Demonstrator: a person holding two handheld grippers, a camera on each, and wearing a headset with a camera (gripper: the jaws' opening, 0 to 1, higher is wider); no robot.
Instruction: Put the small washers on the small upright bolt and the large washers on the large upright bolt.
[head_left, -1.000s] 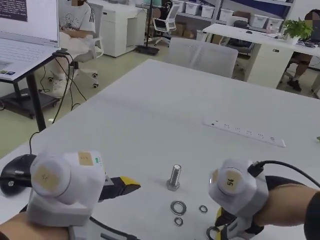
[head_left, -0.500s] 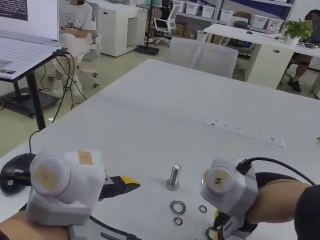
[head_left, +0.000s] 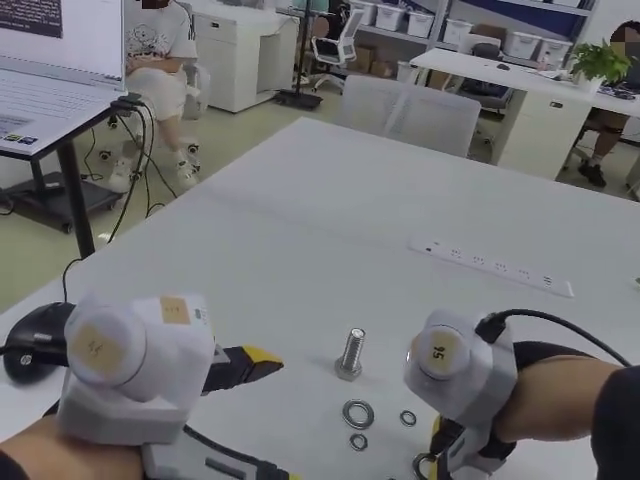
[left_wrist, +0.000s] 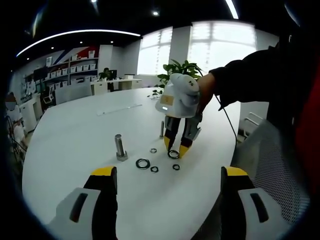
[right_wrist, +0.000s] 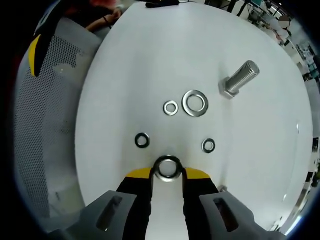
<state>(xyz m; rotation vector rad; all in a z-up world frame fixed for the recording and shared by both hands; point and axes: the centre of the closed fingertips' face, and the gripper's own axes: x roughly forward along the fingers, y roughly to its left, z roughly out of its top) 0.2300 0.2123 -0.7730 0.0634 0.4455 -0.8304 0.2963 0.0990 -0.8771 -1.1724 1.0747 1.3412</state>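
Left gripper (left_wrist: 170, 174): hovering low over the table (left_wrist: 70, 130), its jaws standing wide apart and holding nothing.
Right gripper (right_wrist: 167, 175): pointing down at the table, its tips sitting close on either side of a washer (right_wrist: 167, 167) that is lying flat. I cannot tell whether they are pressing on it.
Big bolt (right_wrist: 240, 79): standing on its head at 1 o'clock from that washer in the right gripper view.
Big washer (right_wrist: 195, 103): lying flat, also at 1 o'clock, between the jaws and the big bolt.
Small washers (right_wrist: 170, 107): three lying loose at 12, 10 and 2 o'clock from the jaws.
Small bolt (left_wrist: 162, 129): standing upright just behind the right gripper in the left gripper view.
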